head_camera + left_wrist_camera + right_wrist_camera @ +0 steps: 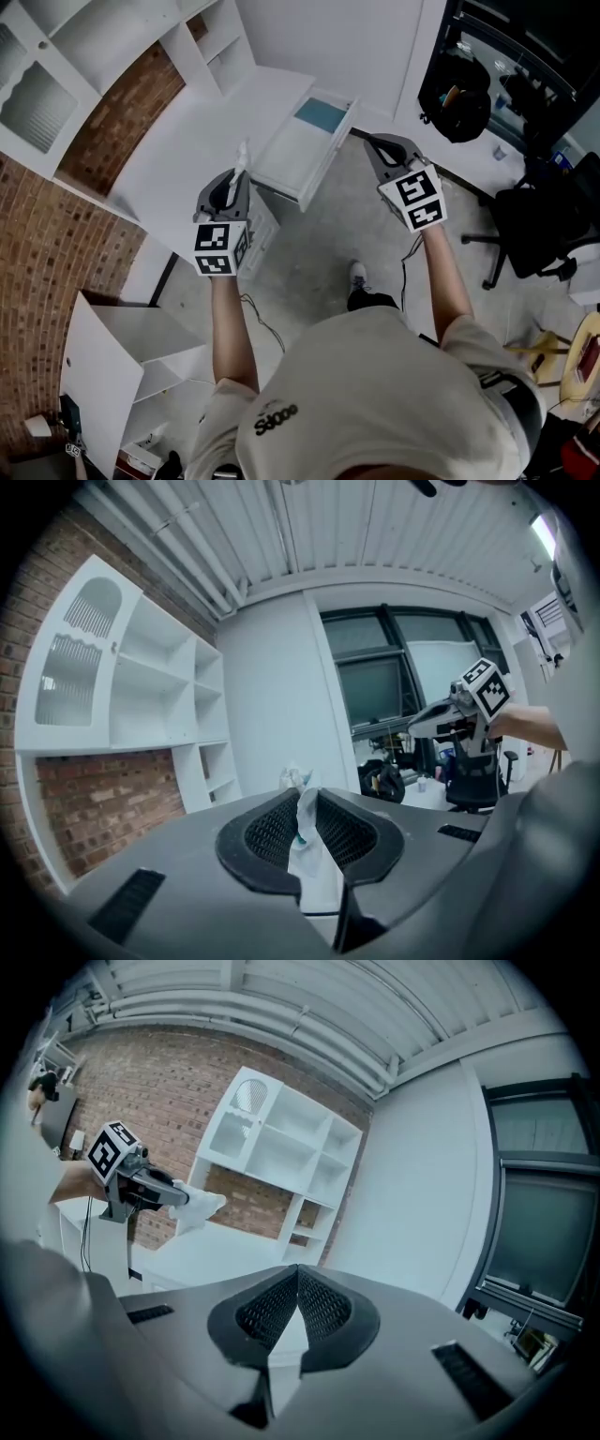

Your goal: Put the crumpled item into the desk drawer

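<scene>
1. Left gripper (307,791): the jaws stand nearly together, clamped on the crumpled item (304,816), which rises between the pads and pokes out past the tips.
2. Crumpled item: a white, wrinkled wad of thin, paper-like material with a small teal mark. It is held in the air over the front edge of the desk (202,141), just left of the drawer (292,167) in the head view, and not inside it.
3. Right gripper (298,1272): the jaw tips meet with nothing between them. It hovers just beside the drawer's right edge.
4. Drawer: white and pulled out, with a flat teal-blue thing (322,114) at its upper end in the head view.
5. Surroundings: white desk below a white shelf unit (56,66) on a brick wall (47,244), grey floor (319,253), and a black office chair (539,225) at right.
6. Pose: both forearms (230,319) stretch forward, the grippers close to level.
</scene>
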A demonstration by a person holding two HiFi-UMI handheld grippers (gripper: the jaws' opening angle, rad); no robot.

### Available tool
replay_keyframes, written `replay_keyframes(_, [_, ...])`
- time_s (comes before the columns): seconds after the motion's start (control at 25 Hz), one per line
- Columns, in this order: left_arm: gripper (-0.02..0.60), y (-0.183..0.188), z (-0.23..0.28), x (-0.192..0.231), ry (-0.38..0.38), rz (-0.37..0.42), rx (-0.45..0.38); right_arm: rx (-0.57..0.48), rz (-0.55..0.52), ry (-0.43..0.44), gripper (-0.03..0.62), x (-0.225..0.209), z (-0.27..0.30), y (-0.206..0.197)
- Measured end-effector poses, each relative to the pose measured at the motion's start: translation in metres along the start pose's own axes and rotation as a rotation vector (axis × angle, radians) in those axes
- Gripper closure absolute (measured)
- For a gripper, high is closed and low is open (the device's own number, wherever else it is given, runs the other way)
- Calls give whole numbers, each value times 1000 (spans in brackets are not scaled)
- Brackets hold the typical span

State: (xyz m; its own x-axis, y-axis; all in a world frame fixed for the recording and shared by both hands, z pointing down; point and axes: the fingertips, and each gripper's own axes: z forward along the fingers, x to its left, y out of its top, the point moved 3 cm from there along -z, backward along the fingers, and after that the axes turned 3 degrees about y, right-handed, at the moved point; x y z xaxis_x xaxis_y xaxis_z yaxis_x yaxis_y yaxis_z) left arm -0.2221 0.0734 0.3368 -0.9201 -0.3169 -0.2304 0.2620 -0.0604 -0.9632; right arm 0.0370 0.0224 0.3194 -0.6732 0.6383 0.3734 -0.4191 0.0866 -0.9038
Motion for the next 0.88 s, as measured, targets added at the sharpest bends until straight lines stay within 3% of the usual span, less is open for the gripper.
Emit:
replay_keyframes(0.48, [520, 21, 151, -5, 52, -17, 75, 18, 27, 86, 591, -126, 95, -43])
replay_keyframes(0.88, [520, 28, 231, -18, 71, -52, 26, 10, 47, 155, 591, -189, 147, -73])
